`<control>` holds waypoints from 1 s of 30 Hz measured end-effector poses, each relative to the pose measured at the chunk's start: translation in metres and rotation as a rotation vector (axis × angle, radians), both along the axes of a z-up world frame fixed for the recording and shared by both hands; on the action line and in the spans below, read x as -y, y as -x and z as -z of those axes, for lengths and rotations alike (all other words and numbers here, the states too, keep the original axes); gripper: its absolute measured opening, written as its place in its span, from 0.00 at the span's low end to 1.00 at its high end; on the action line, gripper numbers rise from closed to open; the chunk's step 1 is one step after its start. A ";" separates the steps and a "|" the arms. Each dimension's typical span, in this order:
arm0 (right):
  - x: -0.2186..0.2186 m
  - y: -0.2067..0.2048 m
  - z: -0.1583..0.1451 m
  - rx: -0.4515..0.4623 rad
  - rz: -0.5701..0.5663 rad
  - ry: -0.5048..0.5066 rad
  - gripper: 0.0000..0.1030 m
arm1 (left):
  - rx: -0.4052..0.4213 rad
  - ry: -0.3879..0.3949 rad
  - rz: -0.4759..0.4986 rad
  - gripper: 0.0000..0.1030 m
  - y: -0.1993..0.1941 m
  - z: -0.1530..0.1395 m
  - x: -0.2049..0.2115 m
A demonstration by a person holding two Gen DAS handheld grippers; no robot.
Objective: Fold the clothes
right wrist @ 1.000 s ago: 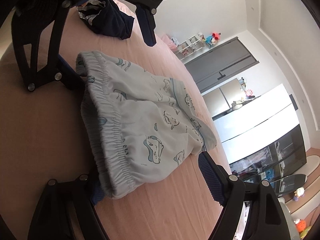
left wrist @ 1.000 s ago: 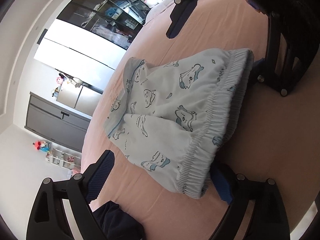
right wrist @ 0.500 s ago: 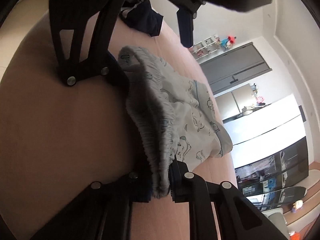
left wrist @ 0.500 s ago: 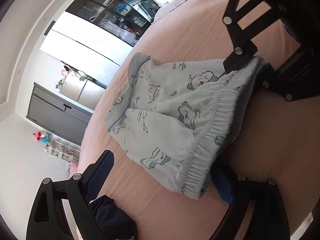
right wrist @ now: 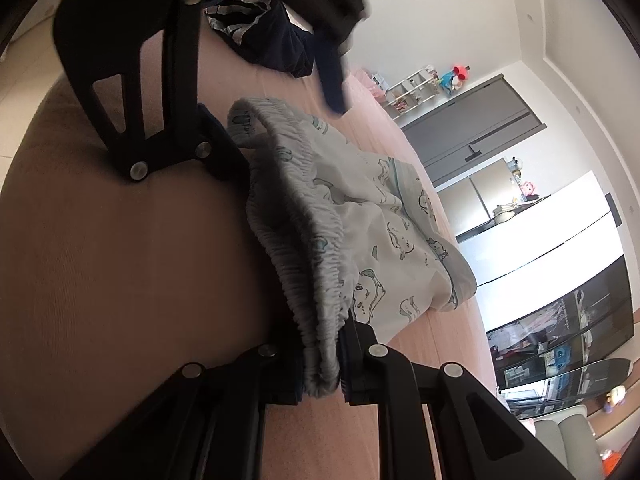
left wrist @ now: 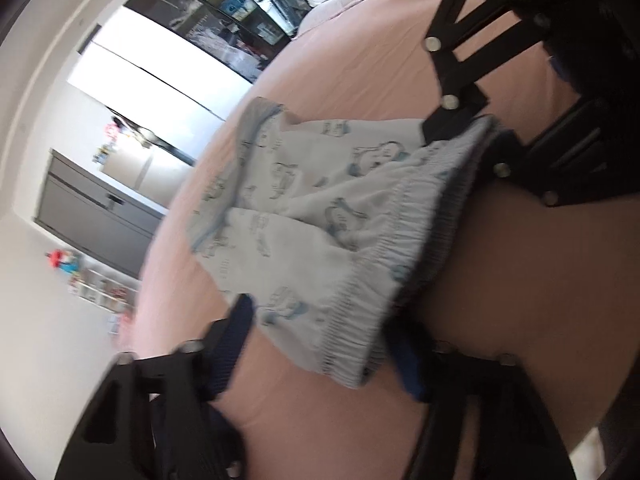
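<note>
Left gripper [left wrist: 320,344] jaws were closing around one waistband corner of the printed shorts [left wrist: 304,216], pads not yet pinching. The shorts lay flat on the pink bed [left wrist: 520,280], no fold made. Right gripper [right wrist: 320,364] was clamped on the other waistband corner. A dark garment [right wrist: 264,40] waited beyond, unfolded.

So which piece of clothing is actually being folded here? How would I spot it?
Look at the pink bed. Near its edge lie pale shorts printed with little blue cartoon animals, with a gathered elastic waistband. The only other garment, a dark navy one, sits crumpled farther off.
</note>
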State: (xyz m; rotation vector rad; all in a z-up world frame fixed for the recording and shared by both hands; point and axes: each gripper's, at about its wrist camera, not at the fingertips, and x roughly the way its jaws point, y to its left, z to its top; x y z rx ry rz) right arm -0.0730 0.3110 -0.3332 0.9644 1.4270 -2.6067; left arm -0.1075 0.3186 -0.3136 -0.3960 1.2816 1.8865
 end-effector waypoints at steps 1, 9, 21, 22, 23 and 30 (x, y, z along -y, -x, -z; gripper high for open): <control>0.000 0.001 0.000 0.002 0.001 0.003 0.14 | 0.049 -0.010 0.011 0.21 -0.001 0.000 0.002; 0.001 0.000 0.000 0.001 0.008 0.010 0.14 | 0.057 -0.029 0.034 0.19 -0.007 0.003 0.006; 0.001 0.005 -0.003 0.010 0.023 0.003 0.14 | 0.113 -0.091 -0.029 0.19 -0.006 -0.005 0.010; 0.001 0.006 -0.005 0.018 0.030 -0.001 0.13 | 0.114 -0.094 -0.019 0.19 -0.007 -0.007 0.011; 0.002 0.007 -0.006 0.026 0.037 -0.005 0.11 | 0.117 -0.097 -0.012 0.19 -0.008 -0.009 0.012; 0.005 0.009 -0.025 -0.001 0.081 -0.033 0.11 | 0.131 -0.135 -0.019 0.19 -0.007 -0.027 0.013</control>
